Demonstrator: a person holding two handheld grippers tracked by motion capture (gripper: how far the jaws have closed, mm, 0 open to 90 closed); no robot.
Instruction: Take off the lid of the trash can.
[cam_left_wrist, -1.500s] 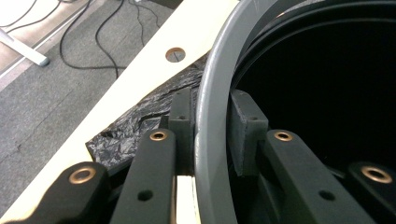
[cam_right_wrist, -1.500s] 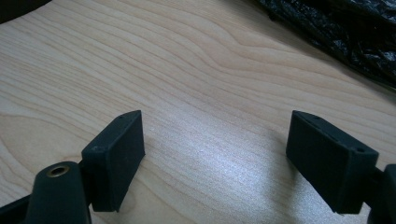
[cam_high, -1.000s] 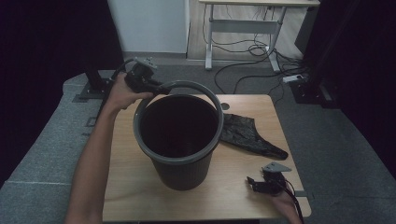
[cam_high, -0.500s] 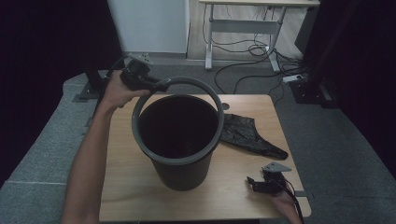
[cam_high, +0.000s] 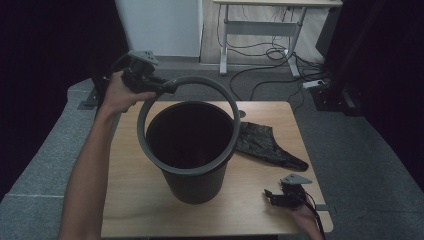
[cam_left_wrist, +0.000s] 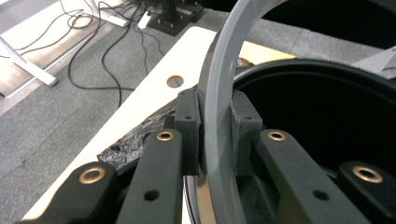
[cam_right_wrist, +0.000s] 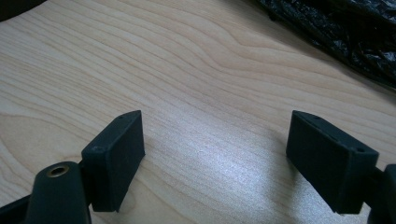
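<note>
One bucket (cam_high: 192, 150), one grey ring (cam_high: 187, 125), one black bag (cam_high: 265, 145) and two grippers are on show. The bucket is black and stands upright near the middle of the table (cam_high: 145, 200). The ring sits tilted over the bucket's mouth, its far-left part raised above the rim and its near part low around the rim. The left gripper (cam_high: 167, 87) holds the ring at that raised far-left part; in the left gripper view its two pads (cam_left_wrist: 189, 126) press on either side of the grey band (cam_left_wrist: 217, 107), clamped on it. The right gripper (cam_high: 272, 196) lies low at the near right corner of the table, well apart from the bucket, its jaws standing wide with bare wood between them in the right gripper view. The bag lies crumpled and flat just right of the bucket, and its edge also shows at the far right of the right gripper view (cam_right_wrist: 336, 32).

The table is pale wood with a round hole (cam_high: 241, 114) at its far side, partly behind the ring. Around it is grey carpet; beyond stand a white desk frame (cam_high: 260, 30) and loose cables (cam_high: 270, 70), with dark curtains on both sides.

The bucket's inside is too dark to read. The right hand (cam_high: 305, 220) is cut off by the near edge.
</note>
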